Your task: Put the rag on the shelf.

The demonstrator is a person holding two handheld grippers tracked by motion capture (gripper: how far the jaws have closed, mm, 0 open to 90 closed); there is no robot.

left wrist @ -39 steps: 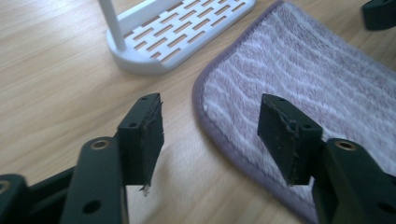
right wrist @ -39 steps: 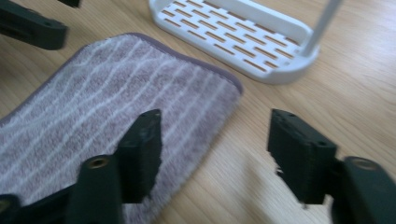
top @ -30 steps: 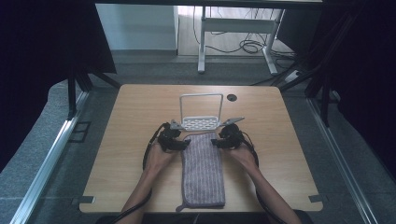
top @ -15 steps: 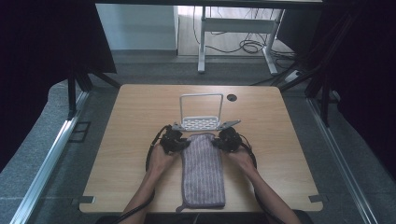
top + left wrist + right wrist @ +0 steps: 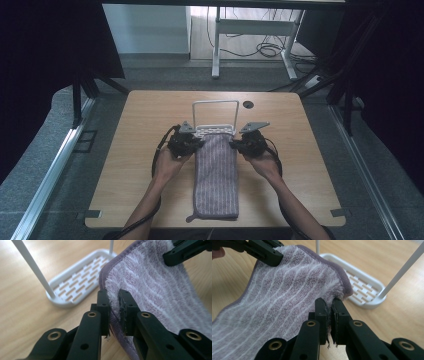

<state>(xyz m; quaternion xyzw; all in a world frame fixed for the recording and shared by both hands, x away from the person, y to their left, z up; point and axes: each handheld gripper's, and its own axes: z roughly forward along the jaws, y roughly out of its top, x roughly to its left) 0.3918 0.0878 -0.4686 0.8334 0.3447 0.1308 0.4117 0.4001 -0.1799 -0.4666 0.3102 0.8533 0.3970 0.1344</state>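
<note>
Towel (image 5: 216, 175) lies on your tabletop (image 5: 140, 110) — left gripper (image 5: 194, 143) and right gripper (image 5: 235, 145) each clamp a far corner beside the white rack (image 5: 215, 131).

White rack (image 5: 215, 131) blocks fwd path; table (image 5: 125, 150) sides open.

High view: dim and soft overall, left and right margins of the frame near black, brightest patch at top centre on the pale floor beyond the desk (image 5: 140, 130), whose wood is evenly and mutedly lit with faint shadows. Left gripper view: brighter, diffuse light, glare washing out the upper left corner; towel (image 5: 160, 290) pile sharp, near black fingers (image 5: 103, 305) slightly soft. Right gripper view: similar even light, towel weave crisp mid-frame, upper right background blurred.
</note>
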